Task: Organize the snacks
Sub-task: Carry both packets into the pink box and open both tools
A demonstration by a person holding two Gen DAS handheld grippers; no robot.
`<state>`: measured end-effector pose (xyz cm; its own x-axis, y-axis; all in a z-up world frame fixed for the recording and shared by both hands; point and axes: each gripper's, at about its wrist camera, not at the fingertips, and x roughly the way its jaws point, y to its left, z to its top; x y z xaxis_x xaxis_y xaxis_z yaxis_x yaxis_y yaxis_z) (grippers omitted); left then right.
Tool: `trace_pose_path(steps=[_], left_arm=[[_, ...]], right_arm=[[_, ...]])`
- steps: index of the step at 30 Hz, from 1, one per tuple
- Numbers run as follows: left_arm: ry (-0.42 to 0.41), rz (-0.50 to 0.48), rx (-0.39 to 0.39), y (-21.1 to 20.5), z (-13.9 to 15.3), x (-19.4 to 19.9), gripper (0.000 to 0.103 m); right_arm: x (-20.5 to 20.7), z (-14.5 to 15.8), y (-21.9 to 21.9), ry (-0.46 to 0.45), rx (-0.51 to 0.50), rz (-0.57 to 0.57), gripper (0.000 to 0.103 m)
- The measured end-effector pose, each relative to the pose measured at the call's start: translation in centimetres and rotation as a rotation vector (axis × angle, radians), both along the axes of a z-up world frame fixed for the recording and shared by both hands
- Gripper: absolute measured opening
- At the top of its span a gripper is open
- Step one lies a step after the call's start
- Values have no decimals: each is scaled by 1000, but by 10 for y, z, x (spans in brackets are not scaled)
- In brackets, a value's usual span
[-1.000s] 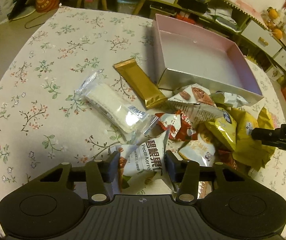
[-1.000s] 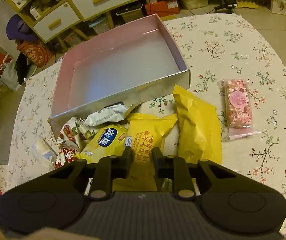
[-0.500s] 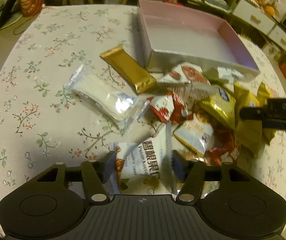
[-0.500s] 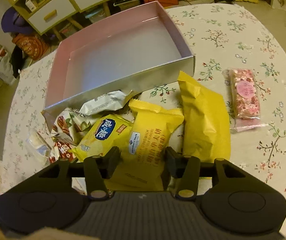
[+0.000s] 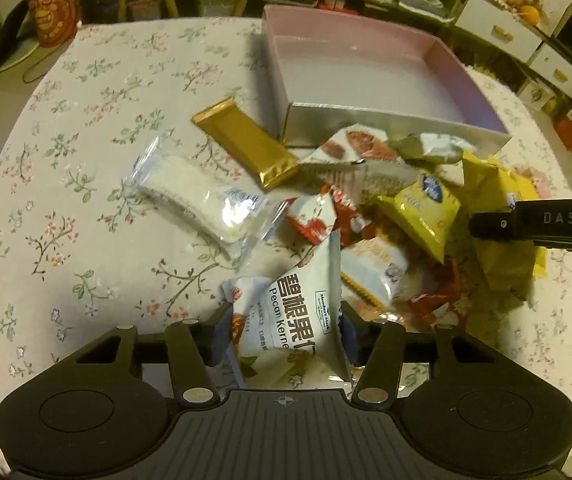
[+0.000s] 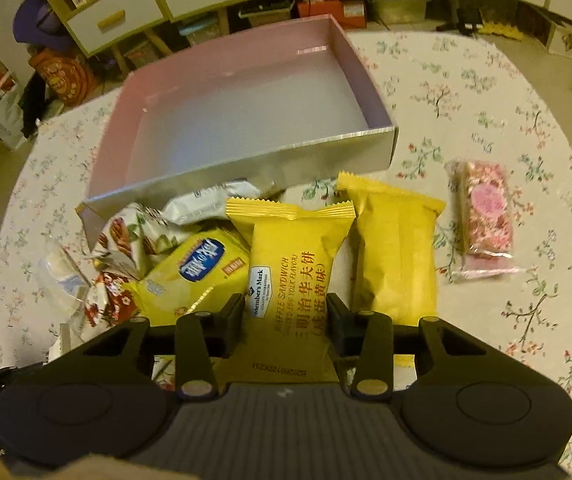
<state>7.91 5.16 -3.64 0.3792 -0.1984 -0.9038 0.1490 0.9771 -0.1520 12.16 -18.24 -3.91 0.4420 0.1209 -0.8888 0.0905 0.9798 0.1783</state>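
We are closing the left gripper (image 5: pixel 286 328) on the pecan packet (image 5: pixel 294 320) and the right gripper (image 6: pixel 286 316) on the yellow wafer pack (image 6: pixel 292 280), both jaws just narrowing, pads touching. Next, we judge, lift both into the empty box (image 6: pixel 246 160) beyond the pile.

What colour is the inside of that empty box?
Pale pink inside the box, with silver outer walls; clearest in the right wrist view.
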Motion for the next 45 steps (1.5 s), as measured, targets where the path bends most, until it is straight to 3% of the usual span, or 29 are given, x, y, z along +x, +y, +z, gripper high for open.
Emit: trace_pose_path(steps=[14,24,45], left_arm=[[-133,-14,-39,-17,40,4,51],[-240,-45,-1,-43,63,49,52],[-329,-68,96,-88,22,137,52]], right_arm=[[-3,29,-19,-68,22,19,39],[39,48,-37,-120,64,0,39],[107,14,-48,-175,114,-26,39]])
